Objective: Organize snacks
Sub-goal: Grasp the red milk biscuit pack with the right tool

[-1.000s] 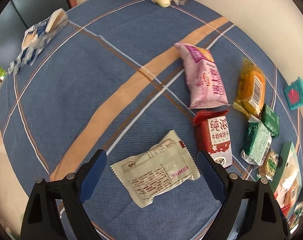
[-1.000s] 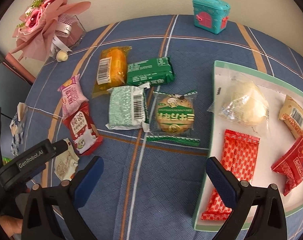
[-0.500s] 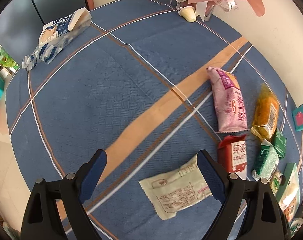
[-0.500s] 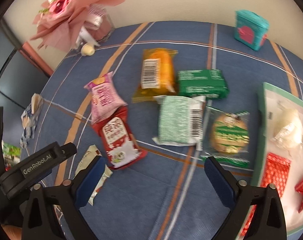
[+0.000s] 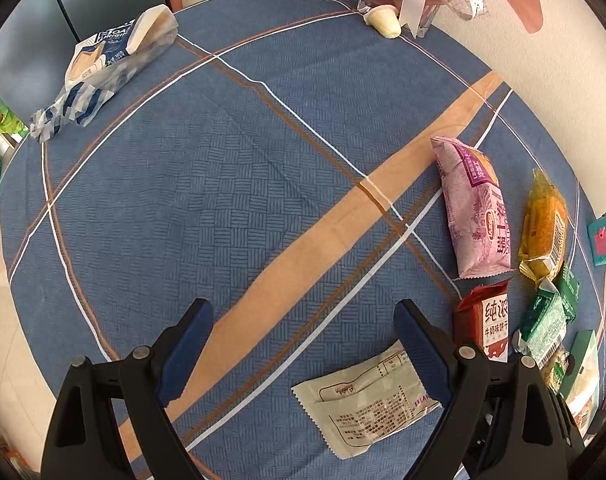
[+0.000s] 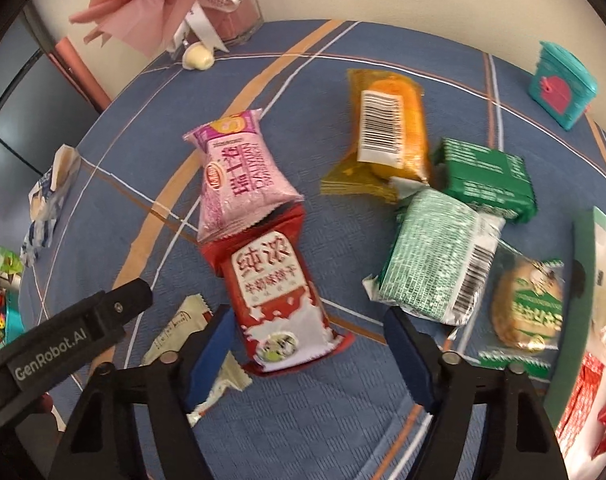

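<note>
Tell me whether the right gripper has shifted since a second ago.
Yes. The right gripper has swung left, away from the green-rimmed tray toward the red milk-biscuit pack, which now lies between its jaws; they have just been closing but are not pressing it.

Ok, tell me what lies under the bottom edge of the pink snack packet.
The pink snack packet overlaps the top crimped end of the red milk-biscuit packet. That covered strip of red wrapper is hidden; the blue checked tablecloth lies under both.

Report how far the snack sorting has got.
Done: some packets already lie in the tray. In hand: nothing is gripped; the right gripper has been closing around the red packet, and the left gripper is open. Left: pink, orange, green and beige packets on the cloth.
</note>
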Tool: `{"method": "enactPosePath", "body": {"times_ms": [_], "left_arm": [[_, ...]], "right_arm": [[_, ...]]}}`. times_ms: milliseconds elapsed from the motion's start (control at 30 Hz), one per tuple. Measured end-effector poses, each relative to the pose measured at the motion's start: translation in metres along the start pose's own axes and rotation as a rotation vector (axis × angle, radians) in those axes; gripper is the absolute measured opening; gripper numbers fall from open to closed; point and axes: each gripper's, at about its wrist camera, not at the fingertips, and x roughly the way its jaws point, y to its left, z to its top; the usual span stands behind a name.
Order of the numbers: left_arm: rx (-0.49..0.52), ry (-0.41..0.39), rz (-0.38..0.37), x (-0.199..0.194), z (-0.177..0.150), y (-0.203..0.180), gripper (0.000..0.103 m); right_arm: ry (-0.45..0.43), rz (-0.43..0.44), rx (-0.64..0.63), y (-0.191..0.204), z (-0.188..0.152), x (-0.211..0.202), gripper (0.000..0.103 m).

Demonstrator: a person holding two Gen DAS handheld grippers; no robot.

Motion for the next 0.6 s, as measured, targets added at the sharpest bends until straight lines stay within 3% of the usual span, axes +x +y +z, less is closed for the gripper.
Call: {"method": "enactPosePath", "body": {"times_ms": [100,200,267,333,600], "left_arm": [[0.004,-0.001,0.0,0.001,0.002,0.001,0.092],[0.01,0.003,-0.006,0.003,0.002,0.0,0.092],[0.022,0.009,-0.011,0.004,0.002,-0.002,0.092],[0.03,0.012,-0.017,0.005,0.001,-0.005,0.092],[0.106,0.004,-0.054,-0.004,-0.005,-0.022,0.092]], "right_arm": [[0.0,-0.013,-0.024,0.007,0.0,0.005,0.071],[-0.005,-0.033,-0.044,0.012,0.001,0.007,0.061],[-0.005,-0.033,-0.048,0.014,0.001,0.007,0.049],[-0.001,-0.026,-0.039,0.013,0.0,0.006,0.045],[0.028,-0.037,-0.008,0.003,-0.016,-0.004,0.044]]}}
